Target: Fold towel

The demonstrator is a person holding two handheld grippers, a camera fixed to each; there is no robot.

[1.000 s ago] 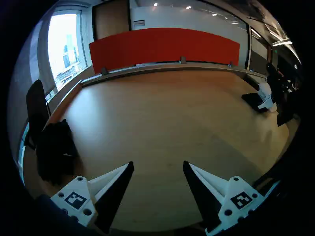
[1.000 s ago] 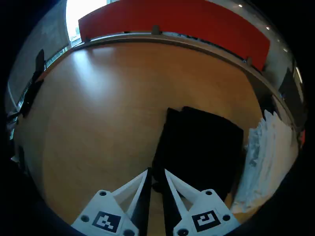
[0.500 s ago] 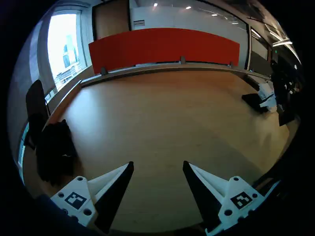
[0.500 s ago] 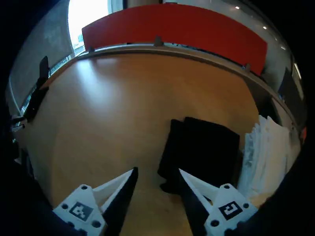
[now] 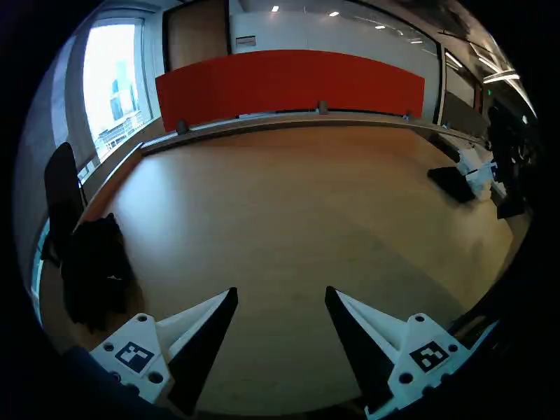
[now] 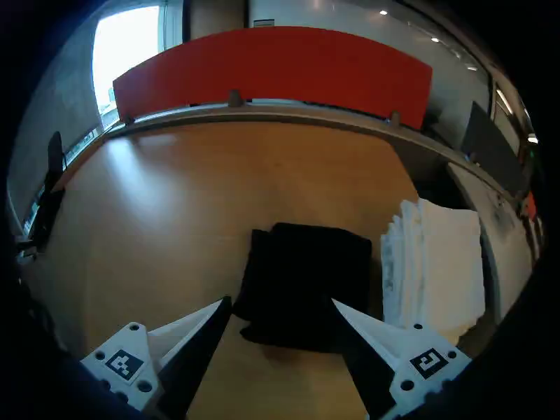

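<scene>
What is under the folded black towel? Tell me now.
The black towel lies flat on the wooden table, whose bare wood shows around its left, near and far edges. A white stack sits to its right. Anything directly beneath is covered by the cloth.

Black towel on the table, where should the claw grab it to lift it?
Probably its near edge, coming from the claw's side. The black towel lies flat and folded, and that edge faces the open right claw. The stack of white towels crowds its right side, so that way looks tight.
</scene>
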